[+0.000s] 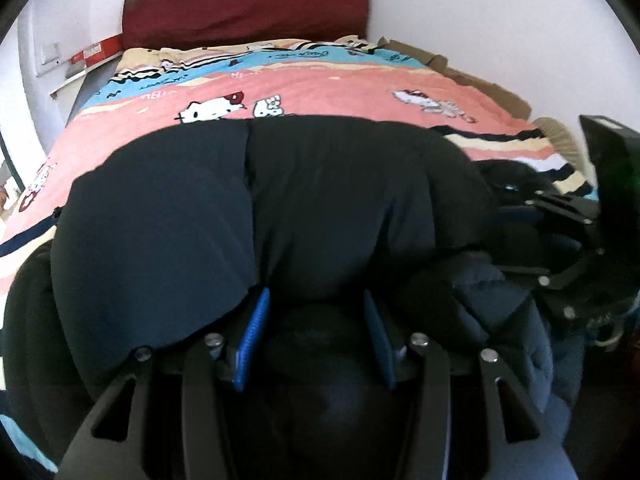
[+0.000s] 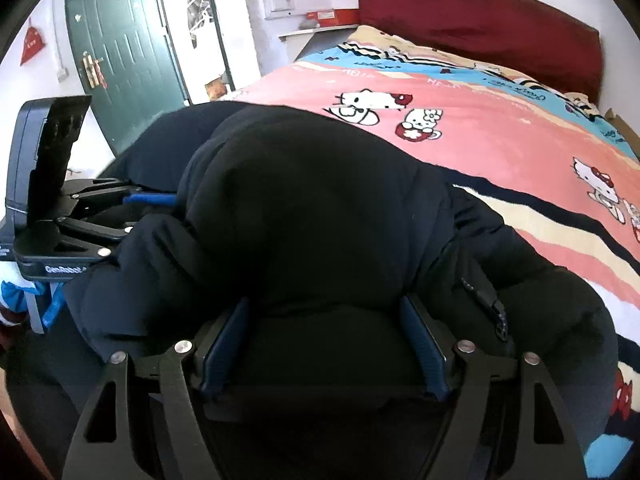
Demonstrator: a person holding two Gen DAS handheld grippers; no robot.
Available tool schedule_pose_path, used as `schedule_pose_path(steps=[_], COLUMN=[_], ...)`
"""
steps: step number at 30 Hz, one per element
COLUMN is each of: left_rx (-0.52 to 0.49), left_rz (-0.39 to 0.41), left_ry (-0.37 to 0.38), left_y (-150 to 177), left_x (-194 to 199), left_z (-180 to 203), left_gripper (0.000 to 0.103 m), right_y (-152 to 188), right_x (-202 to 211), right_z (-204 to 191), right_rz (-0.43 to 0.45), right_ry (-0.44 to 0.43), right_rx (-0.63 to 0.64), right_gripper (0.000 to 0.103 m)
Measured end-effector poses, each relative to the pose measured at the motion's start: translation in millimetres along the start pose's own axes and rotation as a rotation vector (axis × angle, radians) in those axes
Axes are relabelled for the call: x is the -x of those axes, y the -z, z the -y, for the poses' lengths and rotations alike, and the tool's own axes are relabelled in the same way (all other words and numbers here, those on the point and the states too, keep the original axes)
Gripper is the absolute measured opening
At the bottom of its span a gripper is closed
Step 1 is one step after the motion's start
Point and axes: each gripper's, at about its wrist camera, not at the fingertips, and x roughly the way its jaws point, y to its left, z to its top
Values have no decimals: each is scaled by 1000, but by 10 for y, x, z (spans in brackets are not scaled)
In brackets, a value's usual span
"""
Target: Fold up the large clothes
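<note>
Both tongs (image 1: pixel 316 336) (image 2: pixel 326 344) clamping dark jacket (image 1: pixel 200 208)

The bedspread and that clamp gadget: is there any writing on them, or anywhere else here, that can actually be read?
"GenRobot": white letters on the base of the left gripper, seen from the right wrist; the end is cut off by the dark jacket.
Bedspread: cursive words on the blue stripe, too blurred to read.
Red box by the headboard: a label, too small to read.
Red hanging sign beside the door: marks, unreadable.
</note>
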Motion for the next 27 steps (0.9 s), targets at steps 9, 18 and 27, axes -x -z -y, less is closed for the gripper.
schedule_pose_path(steps=[9, 18, 27], left_rx=[4, 4, 71], left_rz=[14, -6, 63], left_ry=[-4, -21, 35], left_y=[31, 3, -255], left_x=[-337, -243, 456], left_z=[-85, -53, -281], left_gripper=[46, 46, 46], right_y=[-18, -19, -143], right_x=[-367, -434, 132], right_z=[85, 120, 97], right_rz=[-34, -42, 24], right_ry=[55, 54, 22], right_rx=[11, -5, -13], right_gripper=[75, 75, 77])
